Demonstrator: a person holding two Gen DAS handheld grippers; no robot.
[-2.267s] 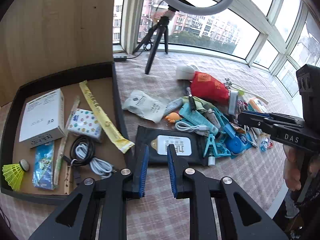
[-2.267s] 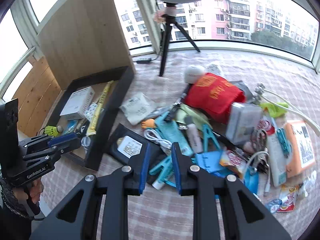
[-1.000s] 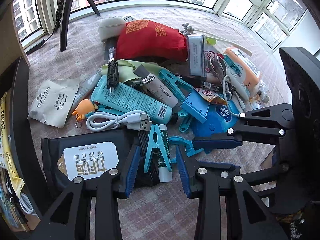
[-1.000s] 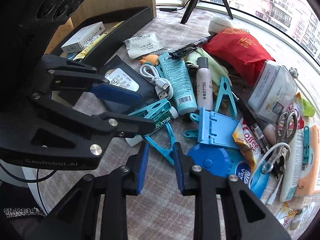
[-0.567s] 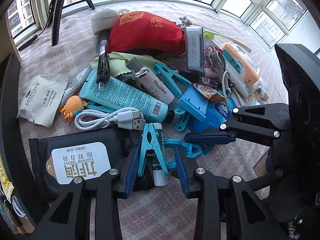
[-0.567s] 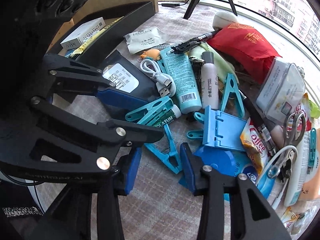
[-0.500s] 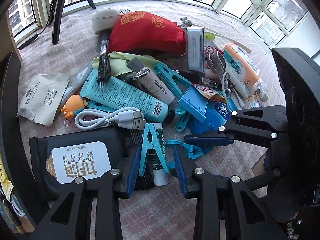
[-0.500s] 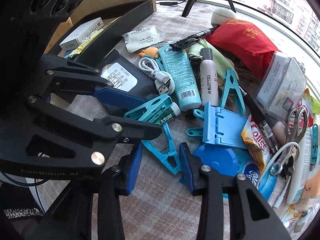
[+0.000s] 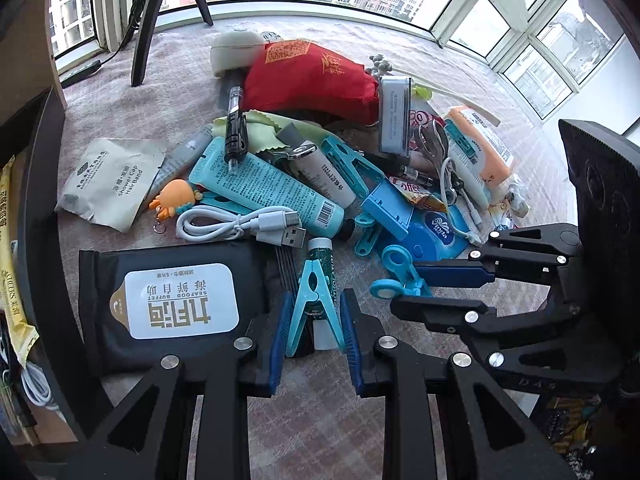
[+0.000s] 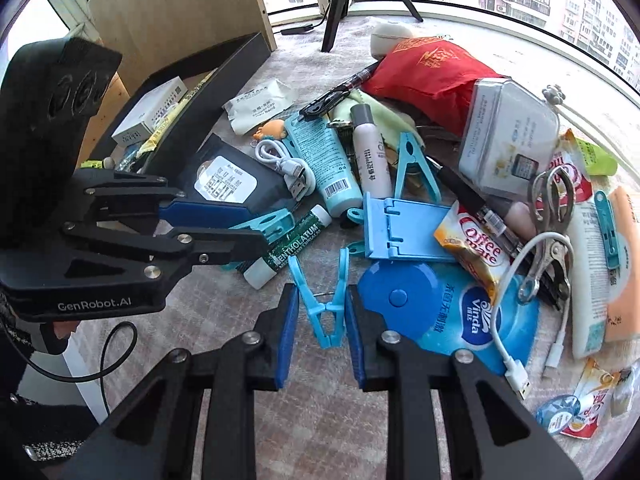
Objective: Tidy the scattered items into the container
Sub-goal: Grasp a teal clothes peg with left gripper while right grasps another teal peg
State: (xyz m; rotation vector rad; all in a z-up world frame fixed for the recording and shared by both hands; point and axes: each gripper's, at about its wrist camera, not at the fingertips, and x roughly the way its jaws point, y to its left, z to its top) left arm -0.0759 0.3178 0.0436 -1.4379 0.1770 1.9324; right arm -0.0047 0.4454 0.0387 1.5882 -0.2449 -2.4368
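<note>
While both claws sit low over the checked cloth, each has a clothes peg between its blue pads. The left gripper [image 9: 314, 334] has closed on a teal plastic clothes peg [image 9: 314, 300] that lies across a green lip-balm stick [image 10: 288, 246] printed "MENTHOLATUM"; its pads press on the peg's two splayed legs. The right gripper [image 10: 320, 326], whose jaws have just been closing, pinches a lighter blue plastic clothes peg [image 10: 326, 304] just beside a round blue "Vinda" wipes pack [image 10: 452, 312].

The dark-walled wooden tray [image 10: 208, 96] stands at the left of the pile and holds a white carton and a yellow sachet.

Next to the left gripper lies a black wet-wipe pouch [image 9: 172, 300] whose white label reads "SEAFOOD BUFFET". Farther off are a crumpled white sachet [image 9: 110, 182] marked "Shower Cap Hair Band", a turquoise tube [image 9: 272, 190] with a barcode, a coiled white USB cable [image 9: 236, 226], a "Coffee mate" sachet [image 10: 474, 240], a blue folding phone stand [image 10: 404, 230] and a red cloth bag [image 9: 312, 80] with gold print.
</note>
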